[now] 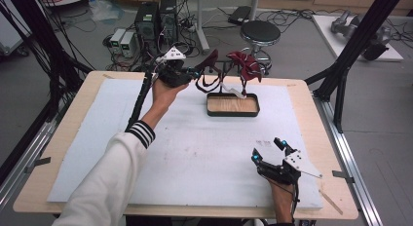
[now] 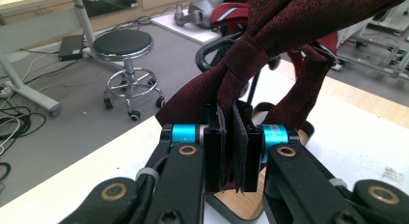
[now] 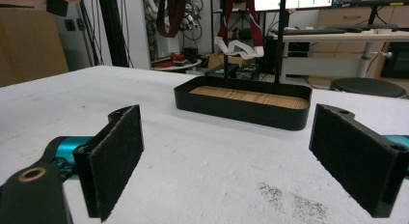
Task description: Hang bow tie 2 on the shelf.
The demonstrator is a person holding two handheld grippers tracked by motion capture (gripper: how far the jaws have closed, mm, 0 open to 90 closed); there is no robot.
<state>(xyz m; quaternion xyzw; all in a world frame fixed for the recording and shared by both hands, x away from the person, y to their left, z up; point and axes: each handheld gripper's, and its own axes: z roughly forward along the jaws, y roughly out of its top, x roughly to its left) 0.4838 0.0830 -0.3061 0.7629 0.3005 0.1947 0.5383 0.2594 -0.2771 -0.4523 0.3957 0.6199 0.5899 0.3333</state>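
A dark red tie [image 1: 210, 60] hangs over the left end of a black rack [image 1: 225, 70] that rises from a black tray with a wooden floor [image 1: 233, 112]. My left gripper [image 1: 191, 74], held up at the table's far side, is shut on this tie. In the left gripper view the pads [image 2: 214, 151] pinch a fold of the tie [image 2: 270, 45]. A second dark red tie [image 1: 247, 66] and a white strap [image 1: 234, 91] hang on the rack's right side. My right gripper [image 1: 268, 149] rests open on the white mat near the front right. Its jaws [image 3: 226, 156] stand wide and face the tray [image 3: 241, 113].
A white foam mat [image 1: 195, 153] covers the wooden table. Beyond the far edge stand a round black stool [image 1: 260, 32], computer towers [image 1: 156, 19] and floor cables. Black frame posts [image 1: 350, 55] rise at the right, and a person's white sleeve [image 1: 107, 182] reaches in from the lower left.
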